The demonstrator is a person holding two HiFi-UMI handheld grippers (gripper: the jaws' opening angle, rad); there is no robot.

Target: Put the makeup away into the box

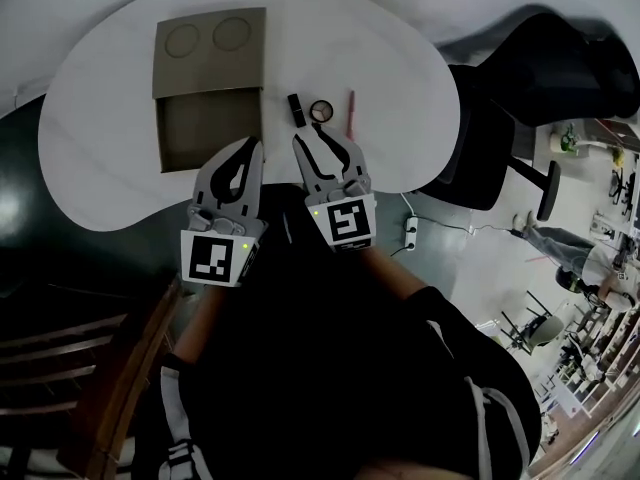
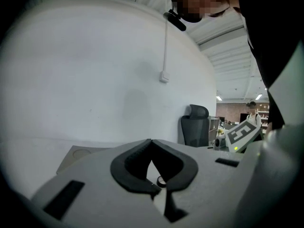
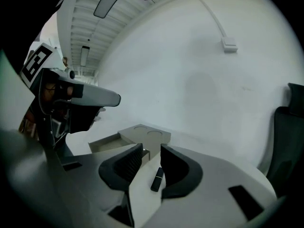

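Three things lie in a short row on the white table [image 1: 120, 168], just right of the open box [image 1: 205, 128]: a dark lipstick [image 1: 296, 108] nearest the box, a round compact [image 1: 321, 110] beside it, and a pink pencil [image 1: 351, 114] farthest right. None is in the box yet. What matters for us is how the lipstick lies against the right gripper [image 1: 314, 143]. That gripper sits just short of the row, pointing away from us and a little downward. Its jaws are partway apart with nothing between the pads. In the right gripper view the lipstick shows through the gap, on the table ahead of and below the tips. Its long axis runs almost straight away from us, nearly along the gripper's own line and only slightly skewed. So we judge the jaws would close across its narrow width with hardly any turn of the wrist, after a reach forward and down. The left gripper [image 1: 250, 148] shows in the head view over the box's near right corner, tips together and empty. It is near the lipstick too, but closed and off to one side, so we take the right as better placed. From the lipstick, the box lies just to the left.
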